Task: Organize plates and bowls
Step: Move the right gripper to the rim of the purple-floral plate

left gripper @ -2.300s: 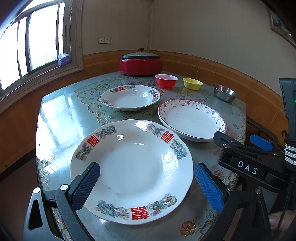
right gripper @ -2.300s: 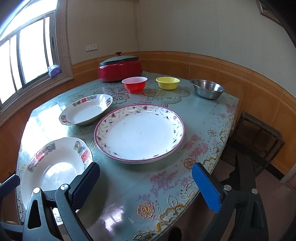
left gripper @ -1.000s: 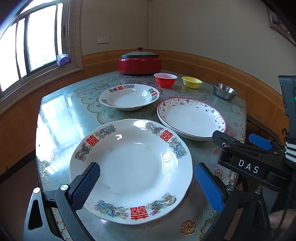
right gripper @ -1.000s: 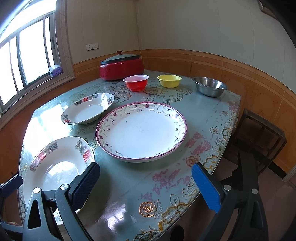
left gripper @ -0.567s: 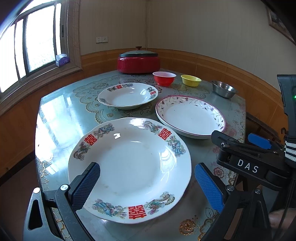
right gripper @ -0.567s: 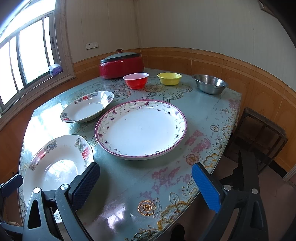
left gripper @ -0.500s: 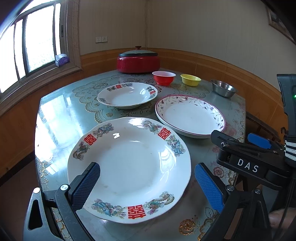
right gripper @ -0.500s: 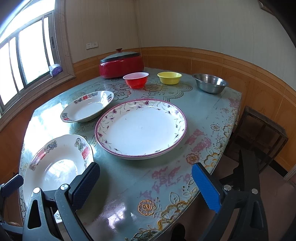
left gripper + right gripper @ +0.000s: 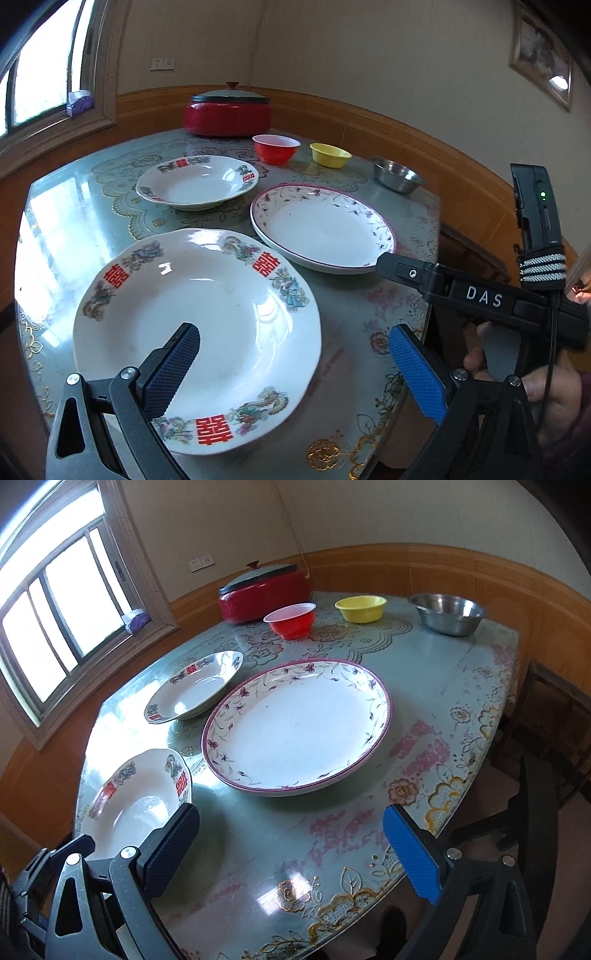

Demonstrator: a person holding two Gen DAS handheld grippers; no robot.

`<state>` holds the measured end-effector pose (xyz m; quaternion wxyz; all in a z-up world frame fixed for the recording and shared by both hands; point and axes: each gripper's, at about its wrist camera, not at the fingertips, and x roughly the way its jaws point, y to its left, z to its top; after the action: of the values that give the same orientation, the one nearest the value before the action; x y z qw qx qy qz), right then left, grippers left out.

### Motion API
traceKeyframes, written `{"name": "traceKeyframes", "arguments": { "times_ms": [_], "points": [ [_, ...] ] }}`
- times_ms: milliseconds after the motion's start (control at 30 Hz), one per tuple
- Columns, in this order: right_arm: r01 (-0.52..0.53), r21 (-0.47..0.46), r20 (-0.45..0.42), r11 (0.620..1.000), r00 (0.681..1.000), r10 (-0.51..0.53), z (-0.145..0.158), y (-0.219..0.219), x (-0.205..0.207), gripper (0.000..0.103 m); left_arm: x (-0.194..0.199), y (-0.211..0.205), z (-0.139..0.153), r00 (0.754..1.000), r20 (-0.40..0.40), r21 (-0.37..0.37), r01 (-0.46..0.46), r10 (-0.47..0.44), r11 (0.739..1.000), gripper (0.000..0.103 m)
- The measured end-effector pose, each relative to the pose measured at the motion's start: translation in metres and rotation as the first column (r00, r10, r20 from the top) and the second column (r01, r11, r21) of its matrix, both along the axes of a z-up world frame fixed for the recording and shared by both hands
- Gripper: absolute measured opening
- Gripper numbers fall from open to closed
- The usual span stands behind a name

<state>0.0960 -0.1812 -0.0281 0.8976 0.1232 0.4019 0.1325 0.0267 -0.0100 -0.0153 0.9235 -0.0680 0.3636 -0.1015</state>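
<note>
Floral table (image 9: 461, 686): three bare plates, three bare bowls.

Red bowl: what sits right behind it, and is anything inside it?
Behind the red bowl stands a lidded red pot against the wall. The bowl's visible interior looks empty; its near inner wall is hidden by the rim.
</note>
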Motion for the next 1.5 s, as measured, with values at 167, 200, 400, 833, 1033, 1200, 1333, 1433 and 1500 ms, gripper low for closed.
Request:
{"name": "traceKeyframes", "arguments": {
  "times_ms": [167,200,400,833,1033,1200,1333,1433,1500],
  "points": [
    [0.005,0.073,-0.041,0.997,0.999,-0.003,-0.001,-0.042,0.036,0.101,0.016,-0.009,0.002,1.0,-0.012,-0.028,-0.011,0.011,1.0,0.103],
    [0.005,0.077,-0.049,0.997,0.999,-0.002,-0.002,-0.049,0.045,0.101,0.02,-0.011,0.002,1.0,-0.014,-0.029,-0.016,0.016,0.999,0.103],
    [-0.097,0.059,-0.089,0.994,0.991,0.102,-0.008,-0.07,0.103,0.054,0.048,-0.029,0.008,0.999,-0.008,-0.027,-0.043,0.043,0.999,0.103],
    [-0.417,0.03,-0.139,0.908,0.898,0.417,-0.018,-0.07,0.212,0.04,0.087,-0.069,0.008,0.966,-0.034,0.009,-0.255,0.255,0.967,0.103],
    [-0.552,0.001,-0.146,0.834,0.825,0.546,-0.022,-0.047,0.243,0.041,0.087,-0.082,-0.004,0.927,-0.099,0.025,-0.36,0.361,0.933,0.103],
    [-0.625,0.0,-0.162,0.78,0.77,0.617,-0.028,-0.029,0.255,0.041,0.085,-0.093,-0.012,0.919,-0.166,0.009,-0.361,0.357,0.933,0.103],
    [-0.641,0.001,-0.155,0.767,0.758,0.634,-0.03,-0.022,0.259,0.041,0.082,-0.095,-0.011,0.928,-0.167,-0.001,-0.339,0.334,0.941,0.103],
    [-0.648,-0.051,-0.147,0.76,0.757,0.636,-0.028,-0.015,0.255,0.041,0.082,-0.093,-0.012,0.943,-0.156,-0.018,-0.301,0.294,0.954,0.102],
    [-0.66,-0.093,-0.144,0.746,0.75,0.645,-0.025,-0.008,0.25,0.04,0.085,-0.09,-0.011,0.949,-0.15,-0.036,-0.284,0.276,0.958,0.101]
  ]
}}
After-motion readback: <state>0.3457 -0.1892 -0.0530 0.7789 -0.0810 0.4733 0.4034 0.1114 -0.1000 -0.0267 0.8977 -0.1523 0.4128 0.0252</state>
